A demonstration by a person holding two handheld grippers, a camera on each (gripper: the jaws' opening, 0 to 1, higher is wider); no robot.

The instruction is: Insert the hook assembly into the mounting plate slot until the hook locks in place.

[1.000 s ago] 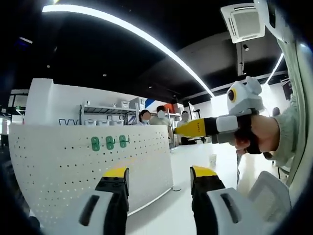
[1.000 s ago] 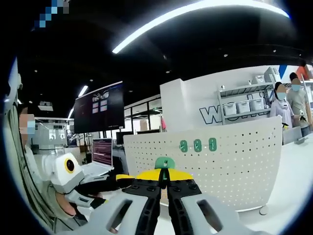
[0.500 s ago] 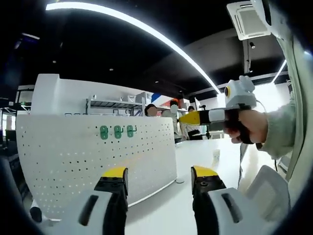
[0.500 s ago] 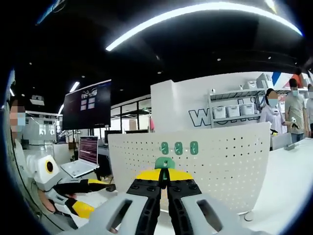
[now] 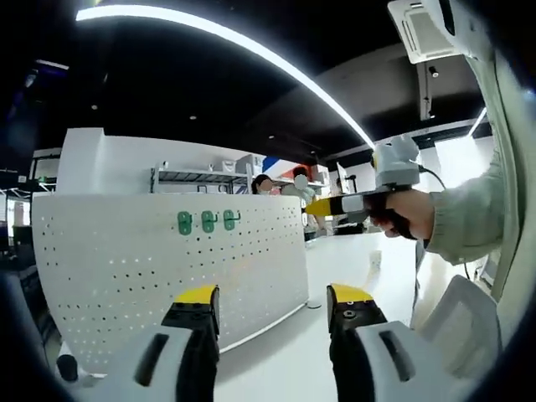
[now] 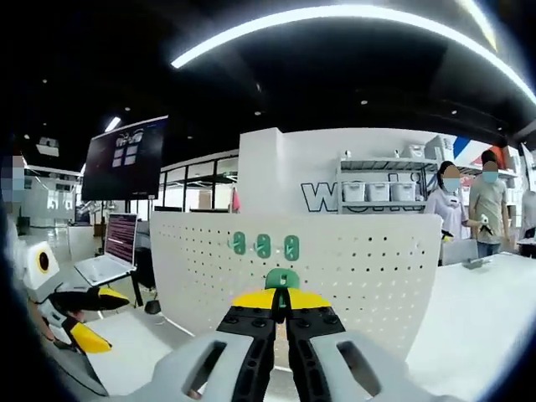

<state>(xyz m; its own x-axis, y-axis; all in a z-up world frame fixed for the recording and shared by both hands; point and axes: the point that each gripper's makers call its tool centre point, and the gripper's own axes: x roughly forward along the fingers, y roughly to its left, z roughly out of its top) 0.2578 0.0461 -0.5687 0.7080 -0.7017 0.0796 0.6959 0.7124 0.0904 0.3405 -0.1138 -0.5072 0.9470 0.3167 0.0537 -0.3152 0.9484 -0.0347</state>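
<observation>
A white perforated mounting plate (image 5: 151, 268) (image 6: 352, 268) stands upright on the white table. Three green hooks (image 5: 206, 221) (image 6: 263, 244) hang in a row near its top edge. My right gripper (image 6: 281, 303) is shut on a green hook assembly (image 6: 282, 279), whose rounded top sticks up between the yellow tips, a short way in front of the plate. In the left gripper view the right gripper (image 5: 322, 206), held in a hand (image 5: 406, 216), points toward the plate's right end. My left gripper (image 5: 270, 301) is open with nothing between its jaws, facing the plate.
The plate rests on small feet (image 5: 313, 305) on the white table (image 5: 285, 360). A laptop (image 6: 107, 251) and a wall screen (image 6: 124, 157) are at the left in the right gripper view. People (image 6: 465, 209) stand behind, near shelves with bins (image 6: 377, 191). A small cup (image 5: 374, 260) sits on the table.
The right gripper view has swung so the plate and its hooks sit further left. In the left gripper view the hand with the right gripper has moved left, toward the plate.
</observation>
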